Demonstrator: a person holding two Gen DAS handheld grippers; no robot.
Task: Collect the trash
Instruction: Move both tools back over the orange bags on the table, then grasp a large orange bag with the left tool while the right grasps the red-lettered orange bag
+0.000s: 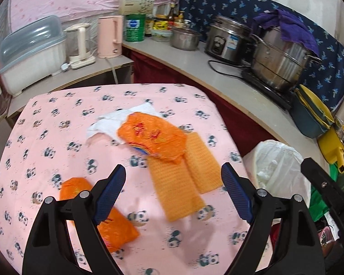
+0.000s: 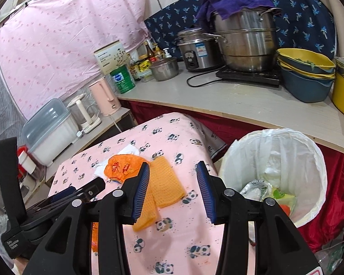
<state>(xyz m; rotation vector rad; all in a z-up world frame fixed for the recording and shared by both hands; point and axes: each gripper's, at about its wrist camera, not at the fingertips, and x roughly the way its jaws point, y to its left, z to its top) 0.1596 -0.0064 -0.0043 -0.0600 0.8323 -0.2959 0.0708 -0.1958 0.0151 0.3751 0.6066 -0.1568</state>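
Note:
On the pink panda-print table [image 1: 57,137] lie an orange wrapper [image 1: 153,137] over a white crumpled tissue [image 1: 107,123], two orange mesh sleeves [image 1: 183,183], and a second orange wrapper [image 1: 112,226] near the front left. My left gripper [image 1: 174,178] is open and empty above the table, just short of the mesh sleeves. My right gripper [image 2: 172,174] is open and empty above the table's right side, over the mesh sleeves [image 2: 162,183]. The orange wrapper [image 2: 121,168] and tissue [image 2: 128,150] lie beyond it. The white-lined trash bin [image 2: 309,160] stands right of the table with trash inside.
A counter [image 2: 240,105] behind holds a steamer pot [image 2: 245,41] with a purple cloth, a rice cooker [image 2: 197,48], stacked bowls [image 2: 307,73], bottles and a green tin [image 2: 122,79]. A lower shelf at left holds a pink kettle [image 1: 110,36] and a dish box [image 1: 32,52].

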